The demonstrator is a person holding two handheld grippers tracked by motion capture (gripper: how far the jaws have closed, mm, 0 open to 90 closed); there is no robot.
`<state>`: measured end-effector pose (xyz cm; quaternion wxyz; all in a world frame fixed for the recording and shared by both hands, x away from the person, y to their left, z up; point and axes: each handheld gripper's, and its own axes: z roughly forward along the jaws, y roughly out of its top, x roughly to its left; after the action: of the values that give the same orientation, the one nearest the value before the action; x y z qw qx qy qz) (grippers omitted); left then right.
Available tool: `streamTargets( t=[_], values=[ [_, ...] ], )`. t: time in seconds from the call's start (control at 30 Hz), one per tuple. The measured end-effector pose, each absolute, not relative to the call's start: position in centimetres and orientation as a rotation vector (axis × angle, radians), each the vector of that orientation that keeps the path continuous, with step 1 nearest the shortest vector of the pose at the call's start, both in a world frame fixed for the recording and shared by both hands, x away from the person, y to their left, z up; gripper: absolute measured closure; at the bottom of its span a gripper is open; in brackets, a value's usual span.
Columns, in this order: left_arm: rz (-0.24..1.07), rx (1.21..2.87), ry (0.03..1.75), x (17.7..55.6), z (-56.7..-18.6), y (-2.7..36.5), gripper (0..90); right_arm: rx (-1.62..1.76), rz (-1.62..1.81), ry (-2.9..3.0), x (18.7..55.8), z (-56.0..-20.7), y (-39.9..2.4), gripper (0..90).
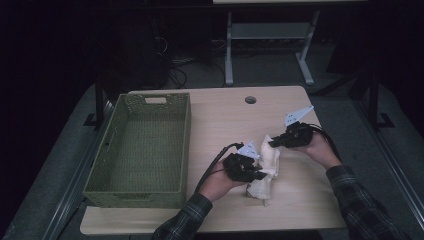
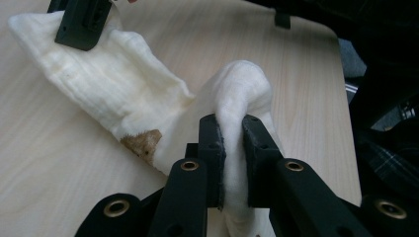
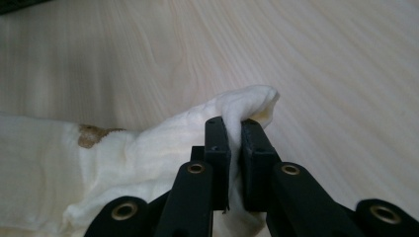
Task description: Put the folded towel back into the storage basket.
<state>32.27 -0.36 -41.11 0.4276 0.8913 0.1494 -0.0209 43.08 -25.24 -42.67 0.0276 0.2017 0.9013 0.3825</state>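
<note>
A cream cloth (image 1: 266, 172) with a brown stain lies bunched on the wooden table (image 1: 225, 120), partly lifted between both grippers. My left gripper (image 1: 260, 173) is shut on a raised fold of it; in the left gripper view the fold (image 2: 242, 84) bulges up between the jaws of that gripper (image 2: 231, 123). My right gripper (image 1: 274, 143) is shut on the far corner of the cloth. In the right gripper view that corner (image 3: 257, 98) pokes out above its gripper (image 3: 235, 129), and the stain (image 3: 90, 134) shows to the left. The right gripper (image 2: 81, 22) also appears in the left gripper view.
A green perforated basket (image 1: 185, 145) stands on the left part of the table, with nothing in it. A round cable hole (image 1: 250, 100) sits near the far edge. Beyond the table stands a grey frame (image 1: 270, 45) on the floor.
</note>
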Motion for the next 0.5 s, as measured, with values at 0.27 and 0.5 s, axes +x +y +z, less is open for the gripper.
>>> streamTargets(
  t=[0.27,0.5],
  values=[
    [0.002,2.206,0.371,32.3,-37.9,0.6,80.0,0.532,1.225,2.754,43.5,-39.2,-23.7,83.6],
    [0.015,2.197,0.381,32.6,-35.5,1.8,80.0,0.490,1.263,2.736,43.9,-37.0,-22.4,83.6]
  ],
)
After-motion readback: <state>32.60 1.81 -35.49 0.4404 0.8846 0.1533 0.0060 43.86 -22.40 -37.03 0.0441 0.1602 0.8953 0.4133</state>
